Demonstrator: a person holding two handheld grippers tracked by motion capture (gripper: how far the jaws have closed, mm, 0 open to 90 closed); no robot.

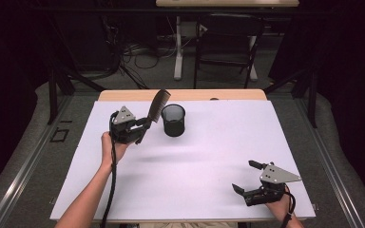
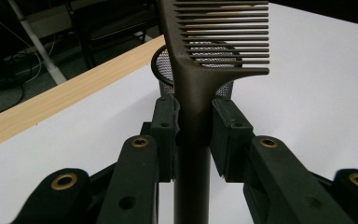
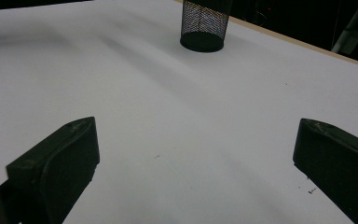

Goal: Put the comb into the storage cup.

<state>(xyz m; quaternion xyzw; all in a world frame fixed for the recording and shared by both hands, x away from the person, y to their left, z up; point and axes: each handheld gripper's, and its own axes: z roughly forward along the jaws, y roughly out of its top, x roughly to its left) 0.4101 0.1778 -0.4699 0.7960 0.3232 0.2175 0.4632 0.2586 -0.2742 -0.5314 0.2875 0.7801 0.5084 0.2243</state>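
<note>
A: Where is the dark brown plastic comb (image 1: 158,105) at this moment?

B: The left gripper (image 1: 141,129) clenches it by the handle. The comb stands tilted in the air, just beside the black wire-mesh cup (image 1: 173,119), above the white table sheet (image 1: 195,161).

A: And the right gripper (image 1: 245,176)?

B: It rests at the near right of the table, jaws wide apart, holding nothing.

A: How will the comb handle?

B: I think it is light and stiff, but smooth, so it can slip or turn between the pads (image 2: 230,135). The thick handle is the good place to hold; the thin teeth (image 2: 223,32) can bend.
</note>
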